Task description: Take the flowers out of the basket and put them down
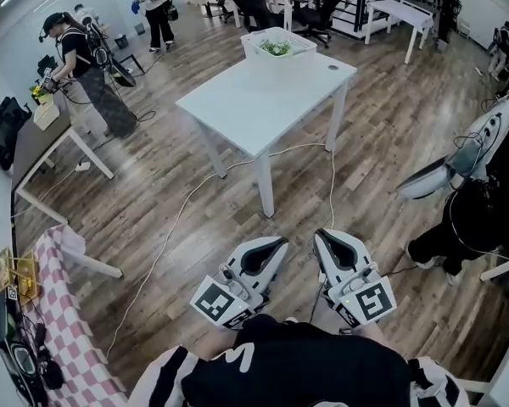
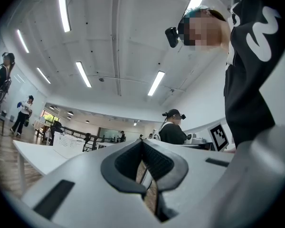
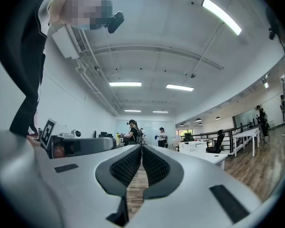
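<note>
A white mesh basket [image 1: 277, 42] with green flowers [image 1: 276, 48] in it stands at the far end of a white table [image 1: 263, 100], well ahead of me. The same basket [image 3: 194, 147] shows small and far off in the right gripper view, and the basket [image 2: 69, 144] appears again on the table in the left gripper view. My left gripper [image 1: 273, 245] and right gripper [image 1: 322, 236] hang side by side close to my body, over the wooden floor, far short of the table. Both have their jaws pressed together with nothing in them.
A cable [image 1: 187, 219] trails across the floor from the table toward me. A checked cloth [image 1: 72, 346] covers a table at lower left. Other people stand at the left [image 1: 85, 66] and right [image 1: 483, 202]. Office chairs [image 1: 318, 11] and desks [image 1: 403, 11] line the back.
</note>
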A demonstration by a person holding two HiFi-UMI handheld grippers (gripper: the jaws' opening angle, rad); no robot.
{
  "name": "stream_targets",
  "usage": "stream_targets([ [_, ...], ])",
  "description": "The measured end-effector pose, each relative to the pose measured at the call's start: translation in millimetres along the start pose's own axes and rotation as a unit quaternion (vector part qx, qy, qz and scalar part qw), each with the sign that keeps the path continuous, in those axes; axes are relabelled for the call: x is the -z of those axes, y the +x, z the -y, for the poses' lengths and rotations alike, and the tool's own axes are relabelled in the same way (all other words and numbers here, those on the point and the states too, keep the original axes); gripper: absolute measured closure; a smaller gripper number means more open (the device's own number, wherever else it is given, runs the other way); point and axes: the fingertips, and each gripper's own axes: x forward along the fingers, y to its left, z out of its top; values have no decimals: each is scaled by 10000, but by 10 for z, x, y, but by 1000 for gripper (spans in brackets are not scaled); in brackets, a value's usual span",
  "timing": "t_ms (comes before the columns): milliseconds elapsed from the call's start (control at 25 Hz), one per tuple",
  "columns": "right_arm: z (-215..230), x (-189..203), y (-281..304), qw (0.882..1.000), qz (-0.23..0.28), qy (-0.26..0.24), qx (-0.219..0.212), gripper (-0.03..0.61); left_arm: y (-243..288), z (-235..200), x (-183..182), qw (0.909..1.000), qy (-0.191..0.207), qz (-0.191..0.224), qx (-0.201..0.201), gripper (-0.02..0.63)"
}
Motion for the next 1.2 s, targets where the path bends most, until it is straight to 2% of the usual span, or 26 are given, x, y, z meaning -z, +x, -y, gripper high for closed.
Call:
stream_targets([
  [240,167,118,-45,9997,-44,257,-29,555,101,10,100,9998,-17,-111,-177,609],
  [640,461,242,434,9999,-39,154,3,555,331,-535,190,9998,-29,-76,-168,609],
  [880,768,312,976,9999,-29,61,110,555,618,-1109,179,10000,-18,-47,7,609],
  [1200,1257,349,1982,9993,60,51,358,555,996,-2170,116,9996,-19,-111,264,609],
])
